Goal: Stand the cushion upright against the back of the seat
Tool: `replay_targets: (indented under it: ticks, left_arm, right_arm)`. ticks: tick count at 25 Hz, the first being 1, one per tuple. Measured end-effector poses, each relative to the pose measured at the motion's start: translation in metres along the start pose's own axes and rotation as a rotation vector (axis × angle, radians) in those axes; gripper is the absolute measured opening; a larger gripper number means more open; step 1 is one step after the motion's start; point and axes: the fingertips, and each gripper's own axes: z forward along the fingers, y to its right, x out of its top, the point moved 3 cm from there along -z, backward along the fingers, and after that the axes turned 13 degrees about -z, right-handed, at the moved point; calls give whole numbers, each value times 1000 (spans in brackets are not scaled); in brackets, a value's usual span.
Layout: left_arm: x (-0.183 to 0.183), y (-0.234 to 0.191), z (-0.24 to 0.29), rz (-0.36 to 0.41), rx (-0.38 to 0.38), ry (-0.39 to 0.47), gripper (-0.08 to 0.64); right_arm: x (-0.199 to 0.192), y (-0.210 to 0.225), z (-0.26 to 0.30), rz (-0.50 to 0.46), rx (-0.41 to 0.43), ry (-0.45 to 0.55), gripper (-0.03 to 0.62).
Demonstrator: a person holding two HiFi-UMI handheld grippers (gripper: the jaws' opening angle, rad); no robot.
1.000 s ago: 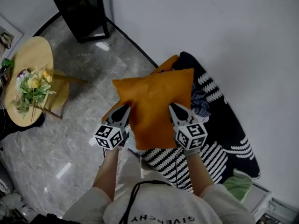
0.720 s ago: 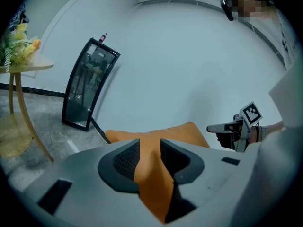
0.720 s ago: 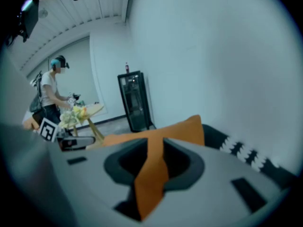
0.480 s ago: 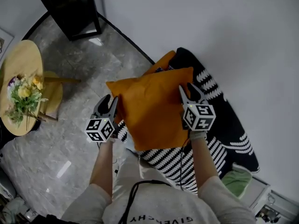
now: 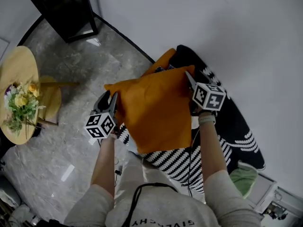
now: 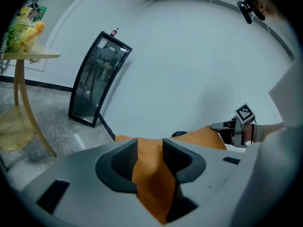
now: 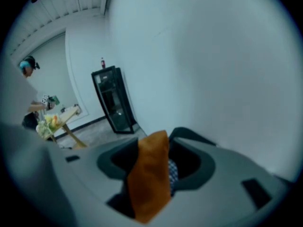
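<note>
The orange cushion [image 5: 151,108] stands tilted over the seat's black-and-white cover [image 5: 227,122], by the white wall. My left gripper [image 5: 108,100] is at its left edge. Orange fabric [image 6: 151,174] fills the gap between those jaws, which have just been opening. My right gripper [image 5: 189,79] is at the cushion's upper right corner. Its jaws have also just been opening. They stand wide, with a fold of the cushion [image 7: 149,174] loose between them and dark gaps on both sides. The right gripper [image 6: 227,126] also shows in the left gripper view, at the cushion's far end.
A second orange cushion [image 5: 163,61] pokes out behind the first. A round wooden table [image 5: 19,65] with flowers [image 5: 16,103] and a low stool [image 5: 49,96] stand at the left. A black glass-fronted cabinet [image 5: 61,8] leans at the back. A green item [image 5: 244,178] lies at the lower right.
Both grippers were shut on the cushion's lower part; now their jaws stand apart. The left has slid to the cushion's left edge, the right up to its top right corner.
</note>
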Motion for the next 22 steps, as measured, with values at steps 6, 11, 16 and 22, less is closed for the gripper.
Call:
replay_targets:
  ticks: [6,11,16,22]
  left_arm:
    - [-2,-4,5,-24,4,-3,169]
    - [-3,-7,7,-63,-1,-15,169]
    - [-5,-4,7,-60,-2,-20,156]
    - [-8,5,4,14,21,-24,71]
  right_arm:
    - [-4,2,10,88,99,-33,224]
    - [-6,-4,12,173,237,-44,219]
    - [-6,-14,4,49,209,-41,121]
    - [-11,-25,-12,-135,119,-32,67]
